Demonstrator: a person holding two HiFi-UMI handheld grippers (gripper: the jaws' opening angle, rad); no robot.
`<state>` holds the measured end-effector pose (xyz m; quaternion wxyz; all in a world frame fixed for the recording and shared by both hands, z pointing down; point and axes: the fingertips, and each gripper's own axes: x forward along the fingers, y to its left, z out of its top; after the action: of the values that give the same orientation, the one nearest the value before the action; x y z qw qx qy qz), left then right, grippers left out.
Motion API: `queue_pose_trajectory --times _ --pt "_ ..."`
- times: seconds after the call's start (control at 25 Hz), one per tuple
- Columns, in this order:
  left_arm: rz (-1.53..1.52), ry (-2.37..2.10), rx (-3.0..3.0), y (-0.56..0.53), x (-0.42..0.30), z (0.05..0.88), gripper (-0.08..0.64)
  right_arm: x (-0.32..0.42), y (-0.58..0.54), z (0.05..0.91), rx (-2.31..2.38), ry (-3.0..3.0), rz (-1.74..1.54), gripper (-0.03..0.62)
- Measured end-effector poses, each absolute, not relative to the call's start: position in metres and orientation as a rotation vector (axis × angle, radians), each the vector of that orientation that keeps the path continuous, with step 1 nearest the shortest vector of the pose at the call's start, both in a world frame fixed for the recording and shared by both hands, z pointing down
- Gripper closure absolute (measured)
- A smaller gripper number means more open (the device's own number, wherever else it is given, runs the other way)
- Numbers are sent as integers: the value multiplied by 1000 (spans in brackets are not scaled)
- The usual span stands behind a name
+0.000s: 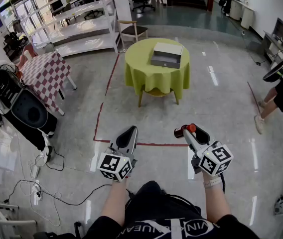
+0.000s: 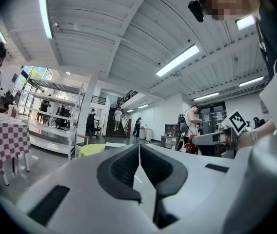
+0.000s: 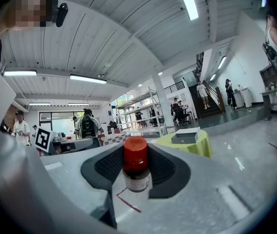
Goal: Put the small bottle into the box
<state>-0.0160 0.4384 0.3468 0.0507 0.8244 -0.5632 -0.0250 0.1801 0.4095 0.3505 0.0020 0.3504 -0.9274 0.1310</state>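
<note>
Red-capped small bottle [image 3: 135, 165] pinched in our right tongs [image 1: 190, 132], we are facing the box [image 1: 167, 55] well ahead, left tongs [image 1: 129, 133] pressed together.

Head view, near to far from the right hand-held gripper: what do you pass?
right hand-held gripper, shut on the small bottle → round green table → grey box on that table → wooden chair behind the table

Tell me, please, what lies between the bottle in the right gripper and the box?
In the head view, only bare grey floor separates the small bottle from the green-clothed table carrying the box.
</note>
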Motion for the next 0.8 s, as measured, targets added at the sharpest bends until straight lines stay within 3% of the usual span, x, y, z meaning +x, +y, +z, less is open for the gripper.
queue_pose_trajectory --times 0.8 --pt "-32 -1733 2414 396 -35 374 545 164 357 375 1067 -2883 488 445"
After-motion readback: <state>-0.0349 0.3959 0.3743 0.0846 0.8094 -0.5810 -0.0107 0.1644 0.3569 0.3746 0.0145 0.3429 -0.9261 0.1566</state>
